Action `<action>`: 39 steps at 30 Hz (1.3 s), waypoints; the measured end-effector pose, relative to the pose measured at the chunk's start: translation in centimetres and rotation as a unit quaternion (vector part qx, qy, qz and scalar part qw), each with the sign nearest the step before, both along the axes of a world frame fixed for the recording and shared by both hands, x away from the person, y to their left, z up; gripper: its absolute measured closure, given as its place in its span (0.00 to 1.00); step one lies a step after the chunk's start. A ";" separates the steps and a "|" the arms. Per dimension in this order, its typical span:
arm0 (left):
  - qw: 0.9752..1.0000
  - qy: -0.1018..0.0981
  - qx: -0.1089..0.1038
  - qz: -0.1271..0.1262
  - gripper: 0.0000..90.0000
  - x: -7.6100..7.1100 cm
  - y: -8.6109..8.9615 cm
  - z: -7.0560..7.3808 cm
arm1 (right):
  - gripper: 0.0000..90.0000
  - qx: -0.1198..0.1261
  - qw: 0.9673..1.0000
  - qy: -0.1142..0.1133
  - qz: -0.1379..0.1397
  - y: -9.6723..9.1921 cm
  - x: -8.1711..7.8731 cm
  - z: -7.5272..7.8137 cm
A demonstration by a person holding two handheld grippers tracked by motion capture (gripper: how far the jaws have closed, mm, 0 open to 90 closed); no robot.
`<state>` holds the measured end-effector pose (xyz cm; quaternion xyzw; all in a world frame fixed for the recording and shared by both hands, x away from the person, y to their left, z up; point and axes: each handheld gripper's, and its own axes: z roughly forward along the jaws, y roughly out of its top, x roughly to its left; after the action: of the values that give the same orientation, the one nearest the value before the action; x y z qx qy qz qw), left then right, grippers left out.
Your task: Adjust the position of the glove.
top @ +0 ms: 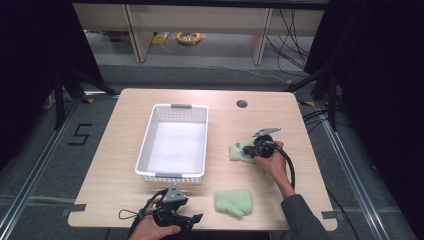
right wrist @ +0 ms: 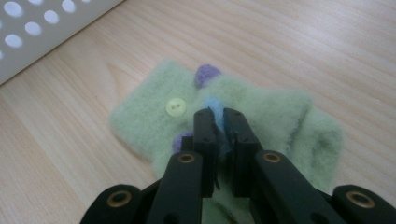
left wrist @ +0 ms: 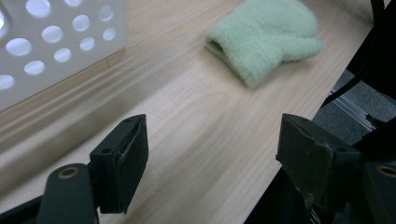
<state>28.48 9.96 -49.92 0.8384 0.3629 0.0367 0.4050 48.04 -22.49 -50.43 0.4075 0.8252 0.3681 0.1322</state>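
Note:
A light green fleece mitten (right wrist: 261,116) with a yellow-green button, purple patches and a blue patch lies on the wooden table, right of the basket. My right gripper (right wrist: 219,116) is shut on it, pinching a fold of fabric at the blue patch; the same right gripper (top: 252,149) sits over this mitten (top: 239,152) in the high view. A second plain green mitten (top: 233,201) lies near the front edge; it also shows as a mitten (left wrist: 264,39) ahead of my left gripper (left wrist: 212,149), which is open and empty. That left gripper (top: 192,219) rests at the table's front edge.
A white perforated basket (top: 172,176), empty, stands in the middle of the table (top: 125,165); its wall (left wrist: 56,42) is close on the left in the left gripper view. A round cable hole (top: 242,104) is at the back right. The table's front edge lies just under my left hand.

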 end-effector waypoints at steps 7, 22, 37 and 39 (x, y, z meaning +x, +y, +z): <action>1.000 0.001 -0.015 0.011 0.27 0.0 -0.1 0.0 | 0.96 -0.004 1.000 -0.008 -0.002 -0.5 -0.5 1.5; 1.000 -0.001 -0.007 0.008 0.27 0.1 0.4 0.2 | 0.96 0.020 0.999 -0.034 0.033 -0.2 -5.1 6.2; 1.000 -0.001 -0.004 0.008 0.27 0.1 0.3 0.1 | 0.96 0.035 0.997 -0.019 0.072 0.5 -10.2 6.5; 1.000 -0.001 -0.004 0.008 0.27 0.1 0.3 0.1 | 0.96 0.033 0.996 -0.028 0.084 0.5 -10.6 6.5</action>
<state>28.58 10.29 -49.84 0.8335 0.3697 0.0393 0.4086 37.45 -21.97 -43.94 0.3309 0.8397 0.4164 0.1099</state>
